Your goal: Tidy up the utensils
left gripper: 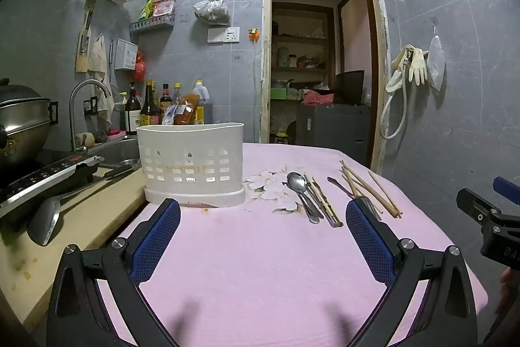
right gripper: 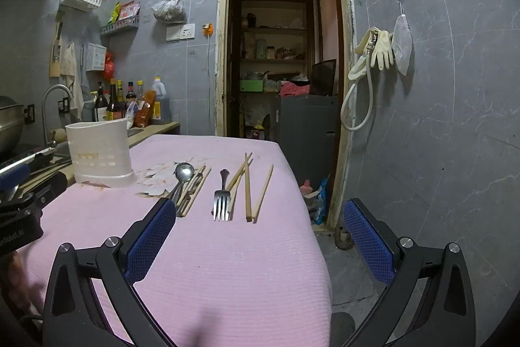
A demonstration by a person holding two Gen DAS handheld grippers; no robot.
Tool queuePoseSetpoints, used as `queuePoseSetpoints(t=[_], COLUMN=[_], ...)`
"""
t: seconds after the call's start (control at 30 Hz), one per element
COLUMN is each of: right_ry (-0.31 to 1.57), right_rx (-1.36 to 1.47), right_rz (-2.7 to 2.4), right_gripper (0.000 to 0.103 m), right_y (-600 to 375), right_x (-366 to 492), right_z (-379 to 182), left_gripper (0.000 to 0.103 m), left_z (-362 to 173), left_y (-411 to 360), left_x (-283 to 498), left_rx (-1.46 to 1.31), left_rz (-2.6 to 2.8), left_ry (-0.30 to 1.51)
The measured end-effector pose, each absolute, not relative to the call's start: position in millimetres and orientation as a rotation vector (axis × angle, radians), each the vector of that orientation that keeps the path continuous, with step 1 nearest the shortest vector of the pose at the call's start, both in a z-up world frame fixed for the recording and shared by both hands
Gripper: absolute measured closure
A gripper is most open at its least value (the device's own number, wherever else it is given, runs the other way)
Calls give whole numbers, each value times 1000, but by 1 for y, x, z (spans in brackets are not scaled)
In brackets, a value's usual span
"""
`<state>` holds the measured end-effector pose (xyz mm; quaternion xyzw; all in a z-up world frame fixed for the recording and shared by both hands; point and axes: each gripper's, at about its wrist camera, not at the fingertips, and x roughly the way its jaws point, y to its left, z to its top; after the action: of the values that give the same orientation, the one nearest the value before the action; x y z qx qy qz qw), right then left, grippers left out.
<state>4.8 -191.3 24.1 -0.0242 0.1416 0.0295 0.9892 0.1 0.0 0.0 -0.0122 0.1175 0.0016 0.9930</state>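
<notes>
Left wrist view: the right finger pad hides the steel fork's [right gripper: 221,200] tines. On the pink-clothed desk [left gripper: 260,265], the white slotted plastic caddy [left gripper: 191,163] stands left of the steel spoon [left gripper: 297,184] and wooden chopsticks [left gripper: 373,189]. Left gripper [left gripper: 263,217] and right gripper [right gripper: 260,217] hover level-ish, fingers wide apart, empty.

Dim bluish indoor light, ceiling glare on wall tiles, soft shadows (fisheye-bent, dark corners), sharp focus

Spoon [right gripper: 184,172], fork [right gripper: 221,200], chopsticks [right gripper: 247,187] beside caddy [right gripper: 100,152]
</notes>
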Motion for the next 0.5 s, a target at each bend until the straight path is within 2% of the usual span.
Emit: queuePoseSetpoints(t=[0.5], right_ry=[284], right_rx=[-48], right_rz=[60], right_gripper=[0], right_y=[-191], right_x=[4], right_z=[25], left_gripper=[3], left_z=[0], left_y=[0], left_x=[0], left_rx=[-28], left_rz=[4], left_ry=[236])
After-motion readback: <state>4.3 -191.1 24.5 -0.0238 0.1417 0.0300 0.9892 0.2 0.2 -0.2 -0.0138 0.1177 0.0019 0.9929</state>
